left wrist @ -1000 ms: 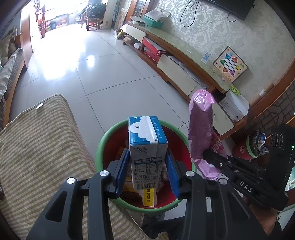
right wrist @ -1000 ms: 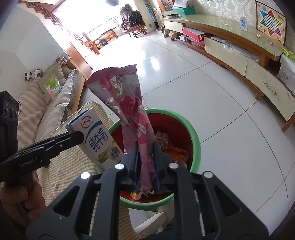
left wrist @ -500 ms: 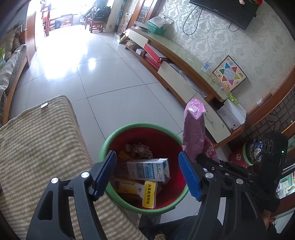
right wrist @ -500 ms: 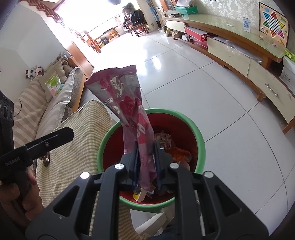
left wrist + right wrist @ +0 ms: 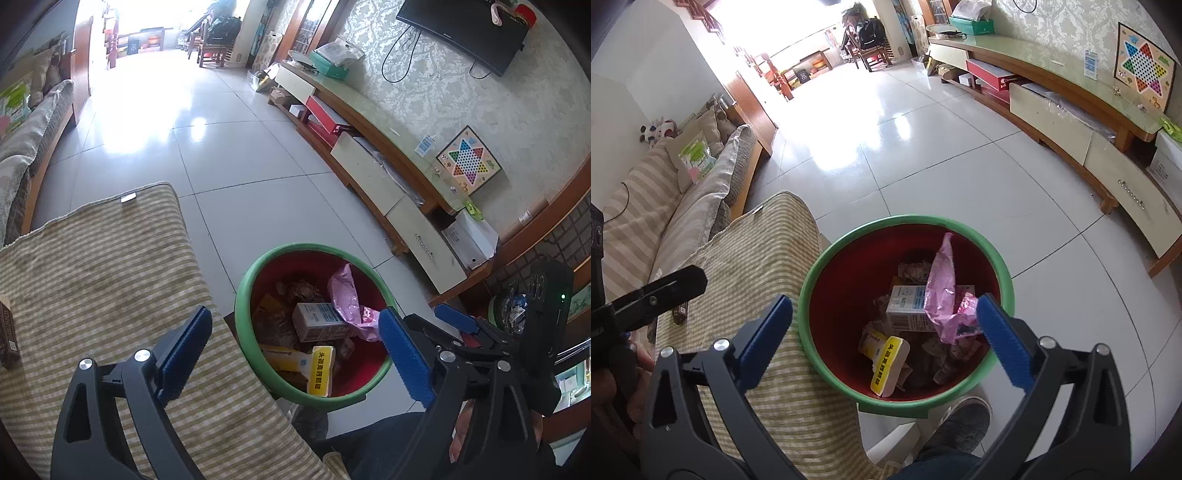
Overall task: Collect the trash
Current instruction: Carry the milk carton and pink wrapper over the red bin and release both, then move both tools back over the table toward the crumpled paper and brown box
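A red bin with a green rim (image 5: 243, 295) (image 5: 809, 284) stands on the floor beside a striped cushion. Inside lie a white and blue milk carton (image 5: 317, 325) (image 5: 905, 306), a pink snack wrapper (image 5: 345, 295) (image 5: 942, 280), a yellow-labelled packet (image 5: 321, 369) (image 5: 888, 360) and other crumpled trash. My left gripper (image 5: 295, 350) is open and empty, above the bin's near left side. My right gripper (image 5: 886, 325) is open and empty, right over the bin; it also shows in the left wrist view (image 5: 454, 317).
The striped cushion (image 5: 92, 280) (image 5: 761, 251) lies left of the bin, with a small brown packet (image 5: 7, 332) (image 5: 681, 312) on it. A long TV cabinet (image 5: 388, 173) (image 5: 1071, 96) runs along the right wall. A sofa (image 5: 665, 192) stands at left. My shoe (image 5: 960, 421) is below the bin.
The left gripper opened and dropped the milk carton into the bin. Then the right gripper opened and the pink wrapper fell in on top of the carton.
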A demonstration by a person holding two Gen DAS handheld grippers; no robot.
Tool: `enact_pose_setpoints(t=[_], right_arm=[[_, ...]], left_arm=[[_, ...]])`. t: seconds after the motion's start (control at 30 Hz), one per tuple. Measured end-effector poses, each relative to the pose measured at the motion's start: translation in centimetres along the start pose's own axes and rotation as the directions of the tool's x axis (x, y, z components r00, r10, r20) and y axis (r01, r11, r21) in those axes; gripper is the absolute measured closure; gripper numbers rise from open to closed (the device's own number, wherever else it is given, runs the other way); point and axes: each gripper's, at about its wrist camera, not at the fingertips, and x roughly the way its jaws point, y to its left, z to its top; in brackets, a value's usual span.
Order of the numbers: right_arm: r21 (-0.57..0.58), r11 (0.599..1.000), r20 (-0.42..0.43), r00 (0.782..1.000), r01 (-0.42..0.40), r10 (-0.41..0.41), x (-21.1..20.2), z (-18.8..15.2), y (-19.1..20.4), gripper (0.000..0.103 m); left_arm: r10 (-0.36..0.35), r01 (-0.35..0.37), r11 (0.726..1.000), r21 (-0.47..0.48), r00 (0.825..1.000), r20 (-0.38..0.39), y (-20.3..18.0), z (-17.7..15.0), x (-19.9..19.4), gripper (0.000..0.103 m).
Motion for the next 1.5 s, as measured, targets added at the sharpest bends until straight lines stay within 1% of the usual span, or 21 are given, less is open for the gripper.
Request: enact_pose_setpoints(t=[0.1, 0.27, 0.4, 0.53, 0.63, 0.73, 0.87, 1.0, 1.1, 1.2, 1.3, 1.37, 1.5], right_arm=[[-0.015, 1.000, 0.002, 1.000, -0.001, 0.001, -0.3, -0.4, 1.4, 0.005], [-0.065, 0.998, 0.017, 1.000, 0.000, 0.001, -1.0, -0.9, 4.5, 0.005], [-0.119, 0.993, 0.016, 1.000, -0.010, 0.012, -1.3, -1.3, 8.0, 0.005], [-0.182, 0.983, 0.013, 0.999, -0.029, 0.032, -1.4, -1.9, 12.0, 0.005], [-0.226, 0.973, 0.009, 0.999, -0.049, 0.052, -1.2, -2.4, 15.4, 0.005], [-0.273, 0.959, 0.003, 0.997, -0.068, 0.072, -0.8, -2.9, 18.8, 0.005], [-0.335, 0.936, -0.024, 0.995, -0.103, 0.100, 0.2, -3.6, 23.1, 0.005], [-0.398, 0.907, -0.057, 0.991, -0.137, 0.124, 1.5, -4.6, 27.1, 0.005], [-0.429, 0.890, -0.082, 0.988, -0.157, 0.135, 2.7, -5.4, 29.4, 0.005], [-0.451, 0.875, -0.104, 0.984, -0.175, 0.143, 4.0, -6.1, 31.3, 0.005], [-0.464, 0.865, -0.130, 0.980, -0.192, 0.148, 5.5, -6.6, 32.8, 0.005], [-0.469, 0.860, -0.147, 0.978, -0.202, 0.150, 6.5, -6.9, 33.5, 0.005], [-0.470, 0.856, -0.174, 0.973, -0.217, 0.151, 8.5, -7.3, 34.2, 0.005]], left_arm=[[0.010, -0.010, 1.000, -0.017, 1.000, 0.011, 1.3, -0.9, -1.3, 0.008], [0.048, -0.047, 0.997, -0.069, 0.999, 0.022, 4.4, -2.4, -4.0, 0.008], [0.088, -0.081, 0.991, -0.110, 0.994, 0.061, 7.5, -3.5, -7.2, 0.008], [0.138, -0.120, 0.979, -0.161, 0.985, 0.100, 11.0, -4.7, -10.5, 0.008], [0.170, -0.143, 0.967, -0.212, 0.979, 0.116, 14.1, -5.7, -12.8, 0.008], [0.206, -0.164, 0.950, -0.265, 0.968, 0.141, 17.1, -6.9, -15.1, 0.008], [0.259, -0.191, 0.921, -0.339, 0.952, 0.165, 21.1, -8.3, -17.7, 0.008], [0.304, -0.214, 0.891, -0.401, 0.937, 0.174, 24.9, -9.3, -19.4, 0.008], [0.330, -0.233, 0.875, -0.424, 0.928, 0.170, 27.3, -9.5, -19.6, 0.008], [0.348, -0.253, 0.868, -0.427, 0.924, 0.161, 29.4, -9.2, -19.2, 0.008], [0.359, -0.281, 0.872, -0.400, 0.923, 0.135, 31.0, -7.8, -17.7, 0.008], [0.365, -0.305, 0.875, -0.375, 0.926, 0.099, 32.1, -6.7, -16.0, 0.008], [0.379, -0.337, 0.879, -0.338, 0.923, 0.063, 34.0, -4.6, -12.9, 0.008]])
